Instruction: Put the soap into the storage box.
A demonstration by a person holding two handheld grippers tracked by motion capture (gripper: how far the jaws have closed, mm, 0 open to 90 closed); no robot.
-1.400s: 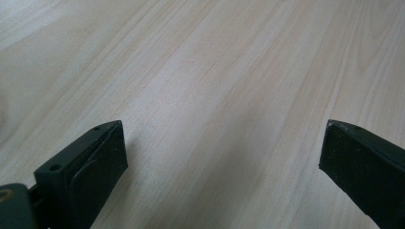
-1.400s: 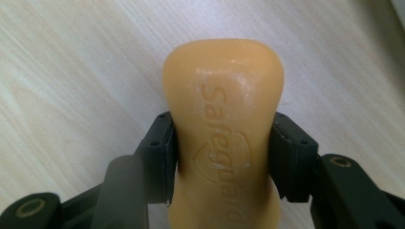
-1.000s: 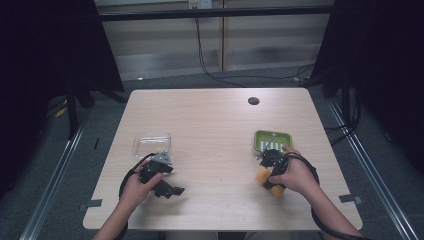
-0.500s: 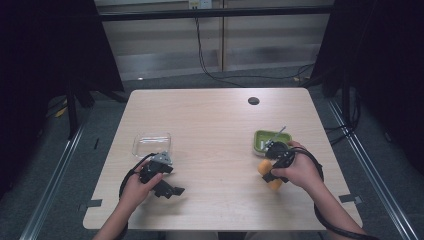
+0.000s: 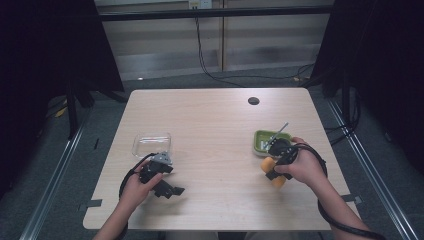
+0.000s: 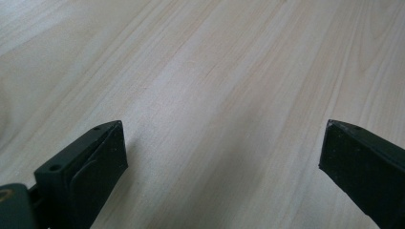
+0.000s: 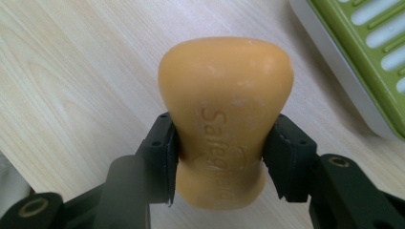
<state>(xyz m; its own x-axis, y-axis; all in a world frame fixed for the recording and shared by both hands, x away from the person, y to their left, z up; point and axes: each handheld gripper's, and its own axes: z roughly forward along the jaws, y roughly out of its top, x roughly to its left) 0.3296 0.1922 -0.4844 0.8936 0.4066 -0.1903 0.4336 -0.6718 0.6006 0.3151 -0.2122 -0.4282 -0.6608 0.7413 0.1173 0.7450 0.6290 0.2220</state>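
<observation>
An orange soap bar [image 7: 224, 81] with embossed lettering is pinched at its waist by my right gripper [image 7: 222, 143], whose jaws are shut on it. From above, the soap bar [image 5: 270, 164] is just over the table at the right, under the person's right hand, beside the near edge of a green slotted soap dish [image 5: 263, 140]. That dish [image 7: 363, 52] lies at the upper right in the right gripper view. My left gripper [image 5: 172, 190] rests low at the table's front left, jaws open. In its own view the left gripper [image 6: 224, 143] has bare wood between its jaws.
A clear plastic container [image 5: 151, 144] stands just beyond the left hand. The light wooden table [image 5: 210, 125] has a round cable hole [image 5: 253, 100] near its far edge. Cables trail from both grippers toward the person.
The right hand has shifted slightly right with the soap, uncovering more of the green dish. The left hand has stayed still.
</observation>
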